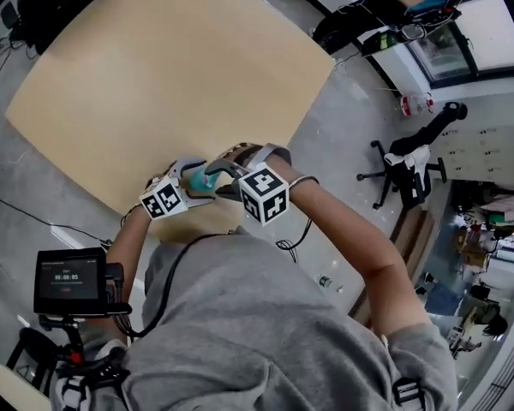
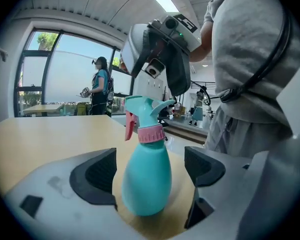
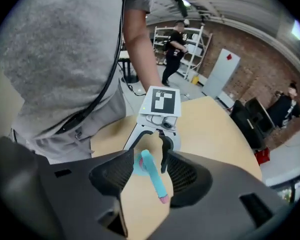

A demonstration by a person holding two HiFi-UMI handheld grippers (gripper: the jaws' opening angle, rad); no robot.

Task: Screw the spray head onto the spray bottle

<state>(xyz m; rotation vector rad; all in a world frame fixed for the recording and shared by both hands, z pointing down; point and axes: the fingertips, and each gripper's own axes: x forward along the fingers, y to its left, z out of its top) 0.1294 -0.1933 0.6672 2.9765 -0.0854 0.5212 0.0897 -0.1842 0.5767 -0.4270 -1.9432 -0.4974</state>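
Observation:
A teal spray bottle (image 2: 145,179) stands upright near the close edge of the tan table (image 1: 154,75). A pink collar (image 2: 151,134) joins it to the teal spray head (image 2: 142,109), which has a pink trigger. My left gripper (image 2: 150,171) is open. Its pads flank the bottle's body, with a gap on each side. My right gripper (image 3: 147,171) points down from above and is also open. The spray head (image 3: 152,176) lies between its pads, which do not touch it. In the head view both grippers meet at the bottle (image 1: 202,181).
The bottle stands close to the table's near edge, right in front of my body. A small screen on a stand (image 1: 68,281) is at my lower left. An office chair (image 1: 407,165) stands on the floor to the right. Other people stand far off.

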